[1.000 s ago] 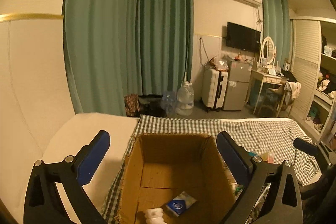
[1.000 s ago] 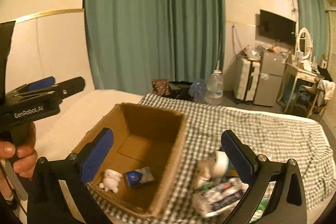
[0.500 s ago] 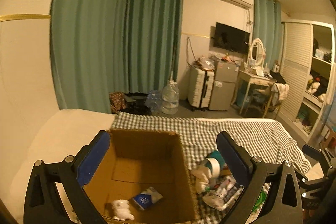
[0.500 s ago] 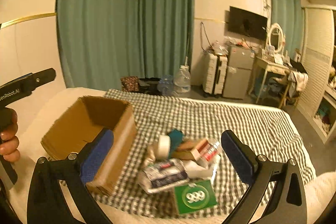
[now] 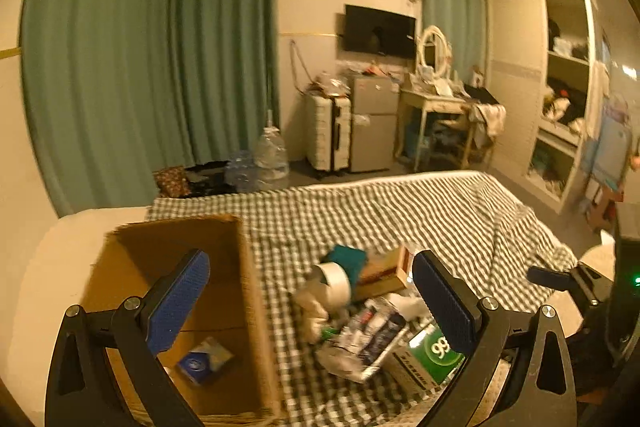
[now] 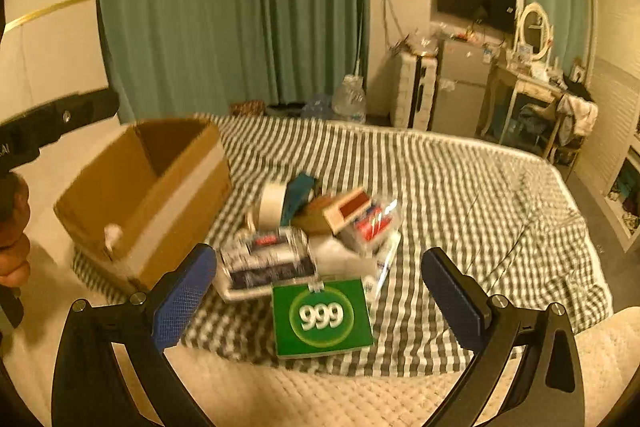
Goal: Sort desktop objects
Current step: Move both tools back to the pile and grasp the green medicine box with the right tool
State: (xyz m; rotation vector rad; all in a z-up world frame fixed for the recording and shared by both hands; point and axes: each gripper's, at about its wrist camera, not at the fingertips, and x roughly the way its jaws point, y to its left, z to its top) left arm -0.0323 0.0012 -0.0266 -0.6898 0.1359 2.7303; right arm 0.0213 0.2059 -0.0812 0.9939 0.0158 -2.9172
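An open cardboard box (image 5: 224, 307) (image 6: 148, 183) sits on a checked cloth (image 6: 460, 195) over a bed. Inside it lies a blue and white packet (image 5: 205, 361). Right of the box is a heap of objects: a tape roll (image 6: 272, 203) (image 5: 334, 279), a teal item (image 6: 298, 193), a wooden box (image 6: 346, 207), foil-wrapped packs (image 6: 268, 255) (image 5: 368, 341) and a green "999" box (image 6: 322, 315) (image 5: 434, 351). My left gripper (image 5: 308, 301) is open above the box's right wall. My right gripper (image 6: 320, 283) is open, just above the green box. Neither holds anything.
A hand (image 6: 12, 239) holding the left gripper's handle shows at the left edge of the right wrist view. Beyond the bed are green curtains (image 6: 240, 7), water jugs (image 5: 270, 157), a suitcase (image 5: 328, 131), a small fridge (image 5: 370, 121) and a dressing table (image 5: 436, 115). White quilted bedding (image 6: 320, 395) lies nearest.
Both grippers have swung right and away from the box. The object heap now lies between their fingers, and the right gripper has come closer to the green box.
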